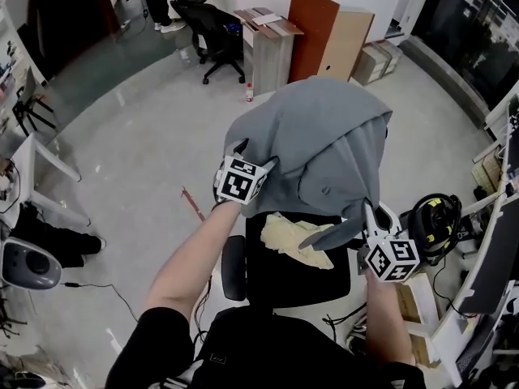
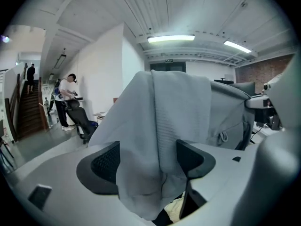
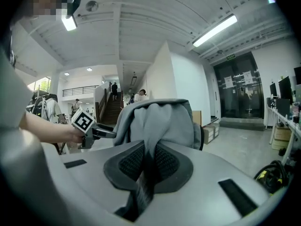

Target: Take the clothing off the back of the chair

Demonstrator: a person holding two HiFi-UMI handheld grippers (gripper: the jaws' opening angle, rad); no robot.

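A grey hooded garment (image 1: 324, 144) is draped over the back of a black office chair (image 1: 284, 278), and the backrest is hidden under it. My left gripper (image 1: 243, 151) is at the garment's left edge. Its jaws stand wide apart, and a hanging fold of the grey garment (image 2: 155, 126) lies loosely between the pads (image 2: 106, 161). My right gripper (image 1: 366, 211) is at the lower right corner, shut on a narrow fold of the garment (image 3: 157, 121). In the right gripper view the left gripper (image 3: 101, 132) shows beside the garment. A cream cloth (image 1: 296, 237) lies on the seat.
Another black office chair (image 1: 212, 35), leaning wooden boards (image 1: 324, 35) and cardboard boxes (image 1: 377, 59) stand at the back. A yellow-black headset (image 1: 434, 221) and desks (image 1: 499, 241) are at the right. A person (image 2: 69, 98) stands by a staircase (image 2: 28, 112) far off.
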